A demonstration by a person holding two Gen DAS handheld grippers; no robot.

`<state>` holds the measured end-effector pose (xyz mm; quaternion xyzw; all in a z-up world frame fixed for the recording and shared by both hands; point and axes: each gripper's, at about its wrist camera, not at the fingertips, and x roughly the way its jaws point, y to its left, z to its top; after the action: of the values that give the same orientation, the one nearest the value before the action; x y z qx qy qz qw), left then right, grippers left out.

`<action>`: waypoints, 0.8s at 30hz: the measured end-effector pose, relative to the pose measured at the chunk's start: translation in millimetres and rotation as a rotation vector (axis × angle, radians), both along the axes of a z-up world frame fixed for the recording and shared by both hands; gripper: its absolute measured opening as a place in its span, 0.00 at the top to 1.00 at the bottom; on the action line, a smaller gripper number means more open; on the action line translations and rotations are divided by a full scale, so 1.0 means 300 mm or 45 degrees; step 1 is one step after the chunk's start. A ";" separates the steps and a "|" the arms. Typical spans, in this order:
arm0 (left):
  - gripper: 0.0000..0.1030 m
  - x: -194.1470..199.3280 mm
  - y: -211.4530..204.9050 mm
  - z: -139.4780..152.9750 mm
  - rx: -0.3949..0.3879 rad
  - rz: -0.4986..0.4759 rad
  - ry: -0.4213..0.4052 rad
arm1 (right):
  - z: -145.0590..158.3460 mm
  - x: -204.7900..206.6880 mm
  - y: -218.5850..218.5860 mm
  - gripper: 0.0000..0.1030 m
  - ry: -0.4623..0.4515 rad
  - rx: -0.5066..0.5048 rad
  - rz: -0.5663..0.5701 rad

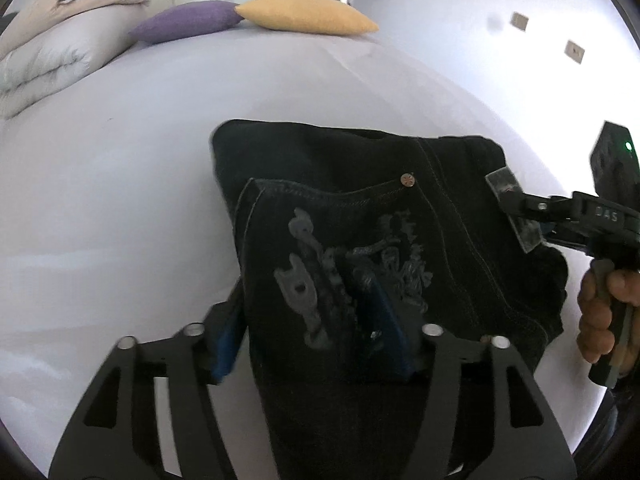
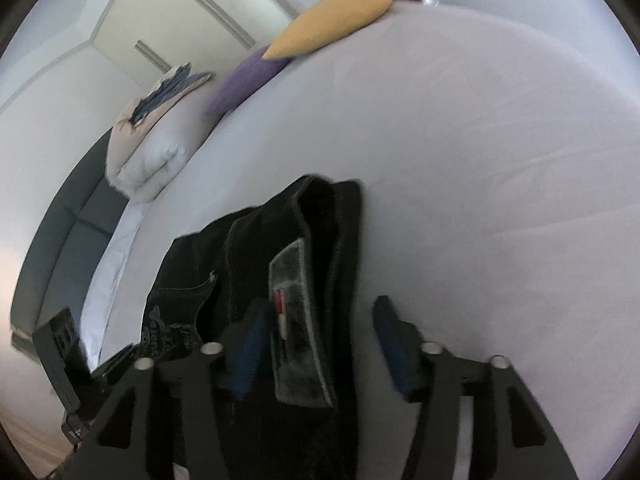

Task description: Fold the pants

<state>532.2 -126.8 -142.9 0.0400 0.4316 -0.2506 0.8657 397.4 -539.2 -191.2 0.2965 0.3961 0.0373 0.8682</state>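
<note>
Jeans point(image 1: 400, 240): black denim, pale contrast stitching, grey crest print on 1 pocket, copper-toned rivet point(image 1: 407, 179)
Waist patch point(image 2: 298, 320): grey, with a small red mark
Bedsheet point(image 1: 140, 160): plain white
Cushions: 1 purple point(image 1: 188, 20), 1 mustard yellow point(image 1: 308, 14)
Folded duvet point(image 1: 48, 60): white and beige, blue-grey leaf pattern
Gripper pads point(image 2: 248, 356): blue, on black frames
Bed frame point(image 2: 60, 248): dark grey

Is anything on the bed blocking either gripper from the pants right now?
Nothing visible does. The pants already lie between the jaws of both the left gripper and the right gripper, which stand open. The yellow cushion, purple cushion and folded duvet sit far off at the bed's head.
</note>
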 end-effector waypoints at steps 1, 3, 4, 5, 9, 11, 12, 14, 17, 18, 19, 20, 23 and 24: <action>0.41 -0.018 0.020 0.006 -0.019 0.013 -0.006 | 0.017 -0.031 -0.008 0.37 0.006 -0.036 -0.058; 0.41 -0.061 0.062 0.028 -0.032 0.047 -0.041 | 0.047 -0.088 -0.022 0.37 0.008 -0.069 -0.126; 0.40 -0.090 0.088 0.047 -0.034 0.057 -0.067 | 0.068 -0.123 -0.021 0.37 -0.008 -0.083 -0.147; 0.38 -0.144 0.110 0.068 -0.029 0.079 -0.126 | 0.101 -0.170 -0.012 0.35 -0.042 -0.113 -0.171; 0.03 -0.361 0.160 0.219 0.006 0.150 -0.455 | 0.259 -0.366 0.075 0.19 -0.222 -0.325 -0.289; 0.00 -0.485 0.163 0.323 0.031 0.194 -0.663 | 0.342 -0.464 0.130 0.05 -0.337 -0.421 -0.332; 0.00 -0.538 0.169 0.361 0.050 0.224 -0.743 | 0.389 -0.520 0.164 0.01 -0.400 -0.486 -0.369; 0.00 -0.642 0.182 0.446 0.078 0.297 -0.881 | 0.470 -0.601 0.223 0.00 -0.521 -0.571 -0.421; 0.00 -0.739 0.210 0.551 0.005 0.320 -0.915 | 0.579 -0.703 0.293 0.00 -0.654 -0.654 -0.449; 0.00 -0.760 0.217 0.578 -0.010 0.313 -0.898 | 0.614 -0.745 0.306 0.00 -0.696 -0.674 -0.467; 0.00 -0.790 0.221 0.613 -0.011 0.307 -0.889 | 0.643 -0.776 0.312 0.00 -0.735 -0.691 -0.483; 0.00 -0.813 0.222 0.633 0.000 0.299 -0.897 | 0.676 -0.810 0.325 0.00 -0.779 -0.713 -0.504; 0.00 -0.934 0.235 0.688 0.102 0.335 -1.033 | 0.766 -0.917 0.360 0.00 -0.899 -0.784 -0.566; 0.00 -0.977 0.237 0.703 0.123 0.352 -1.096 | 0.790 -0.938 0.369 0.00 -0.925 -0.790 -0.572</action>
<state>239.1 -55.8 68.1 0.1230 0.0450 -0.0728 0.9887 115.9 -428.3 45.7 0.0711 -0.0115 -0.1684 0.9831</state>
